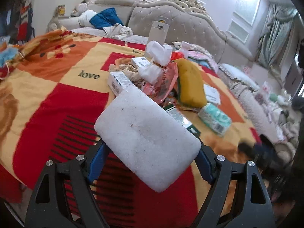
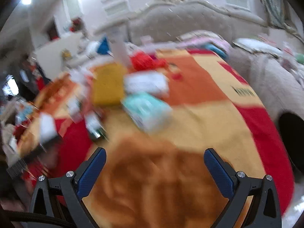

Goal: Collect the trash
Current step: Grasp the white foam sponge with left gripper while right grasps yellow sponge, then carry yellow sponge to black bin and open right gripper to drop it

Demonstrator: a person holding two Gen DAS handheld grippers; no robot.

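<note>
Currently the left gripper (image 1: 150, 163) clamps a white foam block (image 1: 147, 142) between its 2 blue fingers, lifted above the red-and-orange blanket (image 1: 47, 98). Beyond it lies the trash pile: a yellow sponge (image 1: 191, 83), a teal tissue pack (image 1: 214, 118), white boxes (image 1: 118, 82) and crumpled tissue (image 1: 158, 54). Right gripper (image 2: 154, 169) hangs spread wide, holding nothing, above the blanket (image 2: 199, 114); view blurred.

On the bed's blanket (image 1: 47, 98) a foam block (image 1: 146, 142) sat between the left tongs (image 1: 150, 163), lifted before the trash pile. Behind it lay a small box (image 1: 118, 81); to its right a sponge (image 1: 191, 83), with a tissue pack (image 1: 214, 118) right of that, near the headboard (image 1: 182, 26)
</note>
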